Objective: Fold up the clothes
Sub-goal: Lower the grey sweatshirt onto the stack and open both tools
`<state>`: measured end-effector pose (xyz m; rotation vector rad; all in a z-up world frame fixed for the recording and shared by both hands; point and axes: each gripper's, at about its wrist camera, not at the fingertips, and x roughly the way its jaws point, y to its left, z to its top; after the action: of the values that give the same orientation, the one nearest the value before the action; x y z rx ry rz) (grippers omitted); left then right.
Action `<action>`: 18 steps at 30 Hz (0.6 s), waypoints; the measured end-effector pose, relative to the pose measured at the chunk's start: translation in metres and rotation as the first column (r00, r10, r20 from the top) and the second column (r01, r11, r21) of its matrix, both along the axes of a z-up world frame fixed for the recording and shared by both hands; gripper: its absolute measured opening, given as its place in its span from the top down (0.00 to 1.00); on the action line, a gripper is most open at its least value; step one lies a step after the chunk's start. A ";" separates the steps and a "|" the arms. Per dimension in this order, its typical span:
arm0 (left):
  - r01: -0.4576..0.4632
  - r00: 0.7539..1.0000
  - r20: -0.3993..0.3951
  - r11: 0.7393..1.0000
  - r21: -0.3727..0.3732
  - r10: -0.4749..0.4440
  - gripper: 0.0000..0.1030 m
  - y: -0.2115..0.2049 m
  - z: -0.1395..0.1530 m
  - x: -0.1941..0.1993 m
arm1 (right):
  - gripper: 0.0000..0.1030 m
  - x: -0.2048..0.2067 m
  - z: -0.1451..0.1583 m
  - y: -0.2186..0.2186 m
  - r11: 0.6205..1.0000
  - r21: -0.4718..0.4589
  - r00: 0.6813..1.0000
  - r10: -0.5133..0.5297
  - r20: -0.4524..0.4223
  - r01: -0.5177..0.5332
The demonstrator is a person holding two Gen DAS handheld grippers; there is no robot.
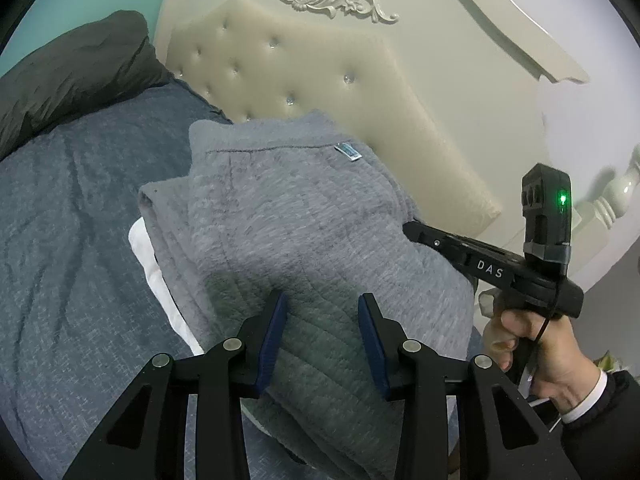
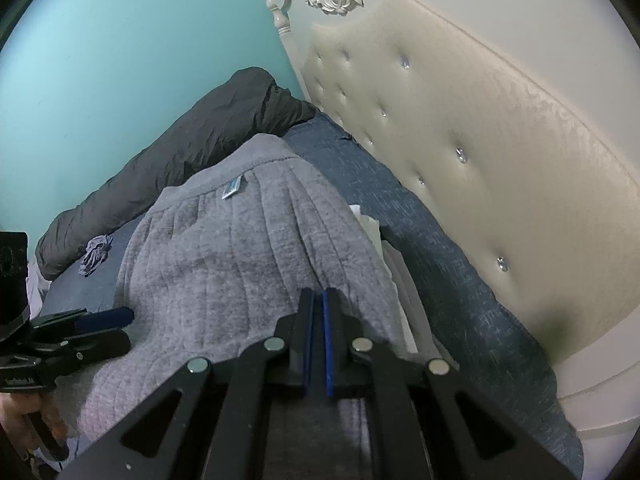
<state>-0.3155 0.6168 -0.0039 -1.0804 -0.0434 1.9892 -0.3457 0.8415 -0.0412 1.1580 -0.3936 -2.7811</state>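
A folded grey quilted garment (image 1: pixel 296 216) with a small blue label (image 1: pixel 349 153) lies on the blue bedspread (image 1: pixel 72 216), on top of a white folded item (image 1: pixel 150 264). My left gripper (image 1: pixel 323 312) is open, its jaws over the garment's near edge, holding nothing. My right gripper (image 2: pixel 318 308) is shut, with its tip against the garment's (image 2: pixel 240 256) right edge; I cannot tell whether cloth is pinched. The right gripper also shows in the left wrist view (image 1: pixel 412 229), touching the garment's right side. The left gripper shows in the right wrist view (image 2: pixel 124 326), open at the garment's left edge.
A cream tufted headboard (image 1: pixel 304 80) stands just behind the garment. A dark grey pillow (image 1: pixel 72 76) lies at the bed's far side by a teal wall (image 2: pixel 120 40). A small crumpled grey cloth (image 2: pixel 96 254) lies on the bedspread.
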 end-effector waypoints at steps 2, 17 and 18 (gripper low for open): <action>-0.006 1.000 0.011 1.000 0.001 0.006 0.61 -0.001 -0.005 -0.002 | 0.98 0.002 -0.003 -0.002 1.000 -0.001 1.000 -0.002 -0.005 0.002; -0.028 0.999 -0.015 1.000 -0.001 0.028 0.61 -0.005 0.014 -0.004 | 0.98 0.013 0.025 -0.012 1.000 -0.018 0.998 0.011 -0.059 -0.012; -0.028 0.999 -0.020 1.000 0.009 0.028 0.61 -0.008 0.019 -0.003 | 0.98 0.015 0.031 -0.013 1.000 -0.019 0.998 0.013 -0.068 -0.014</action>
<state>-0.3186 0.6090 0.0155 -1.0594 -0.0566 2.0235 -0.3309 0.8284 -0.0102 1.0546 -0.4036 -2.7899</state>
